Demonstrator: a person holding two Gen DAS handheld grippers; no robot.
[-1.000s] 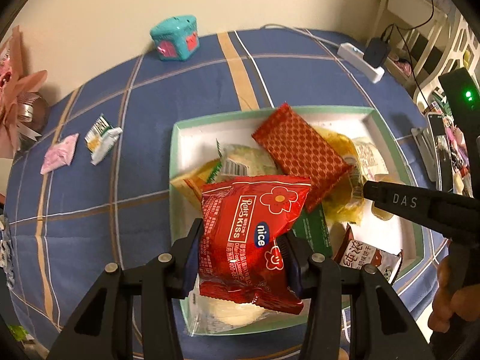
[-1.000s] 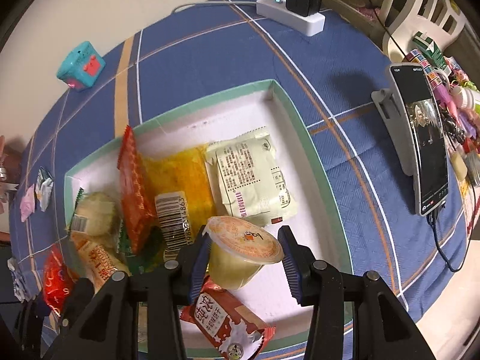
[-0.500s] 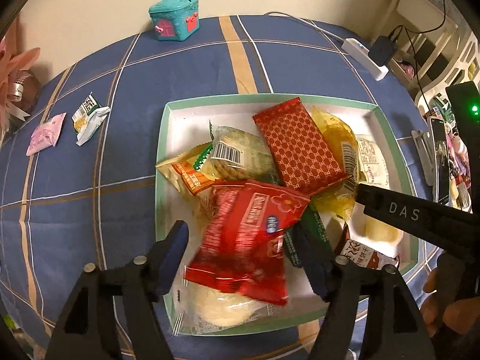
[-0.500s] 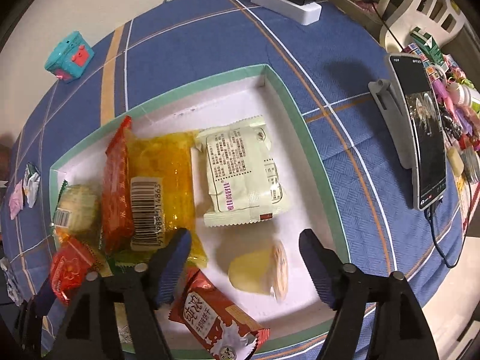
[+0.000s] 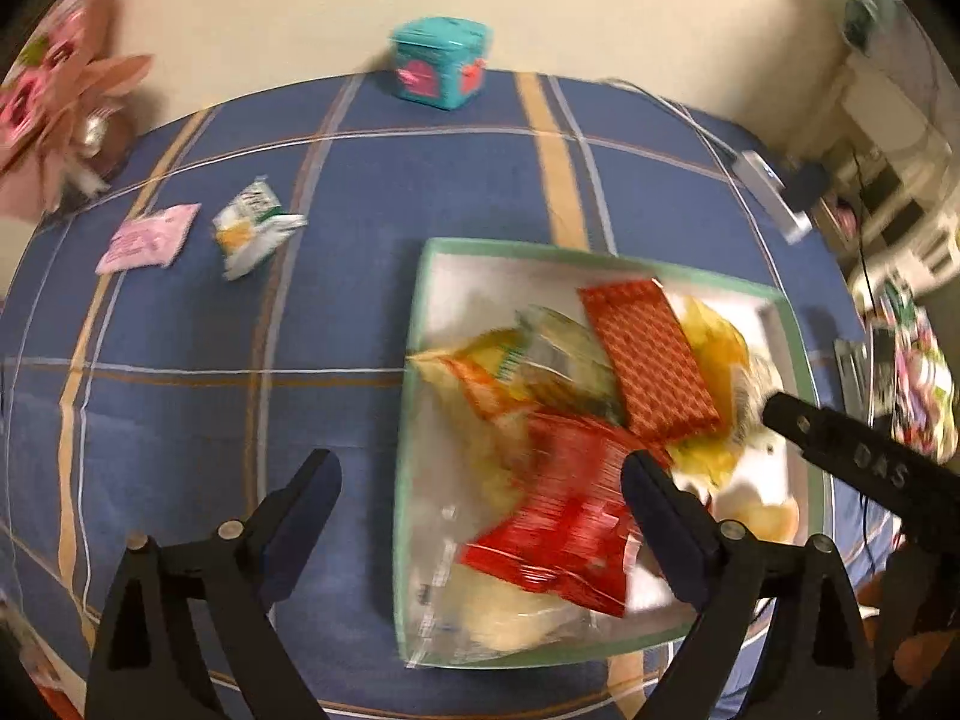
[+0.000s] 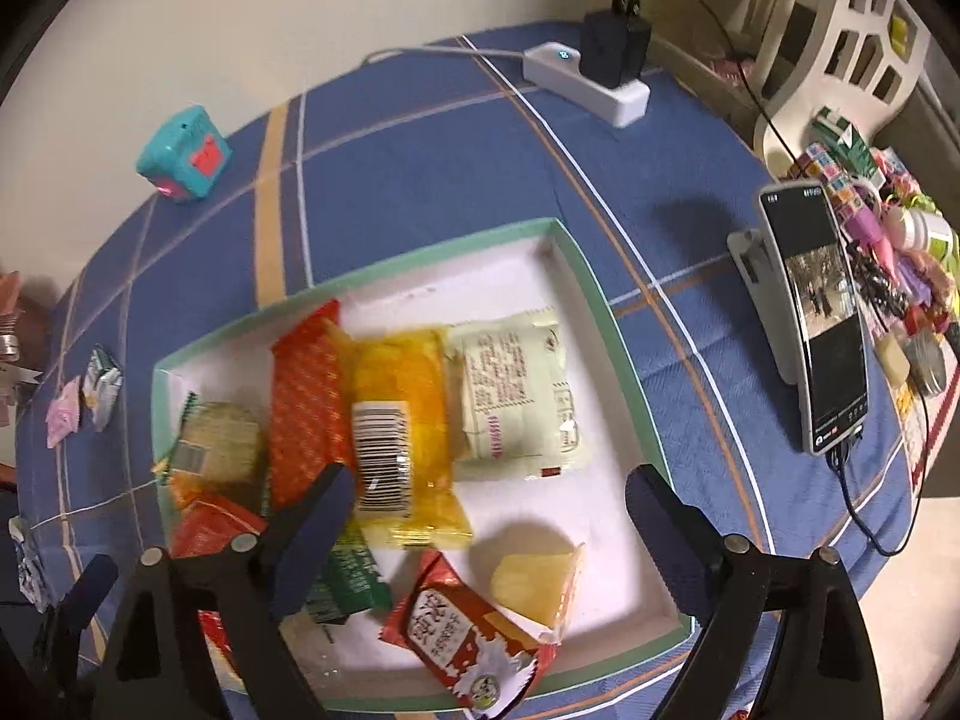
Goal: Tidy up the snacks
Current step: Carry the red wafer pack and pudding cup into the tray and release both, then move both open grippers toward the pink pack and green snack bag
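Observation:
A white tray with a green rim (image 5: 414, 324) (image 6: 591, 294) holds several snack packets. The red packet (image 5: 564, 516) lies in its near part on a clear bag. The jelly cup (image 6: 534, 585) lies on its side in the tray beside a red milk-candy packet (image 6: 456, 642). A pink sachet (image 5: 147, 237) and a green-white packet (image 5: 252, 231) lie on the blue cloth at the left. My left gripper (image 5: 480, 522) is open and empty over the tray's left edge. My right gripper (image 6: 486, 534) is open and empty above the tray's near part.
A teal box (image 5: 441, 60) stands at the table's far edge. A power strip (image 6: 585, 84) with a black plug lies at the back right. A phone on a stand (image 6: 816, 312) is right of the tray, with clutter beyond it. Pink flowers (image 5: 54, 102) are at far left.
Both grippers opened: the left dropped the red packet and the right dropped the jelly cup into the tray. The left gripper has since swung left; the right has pulled back and up.

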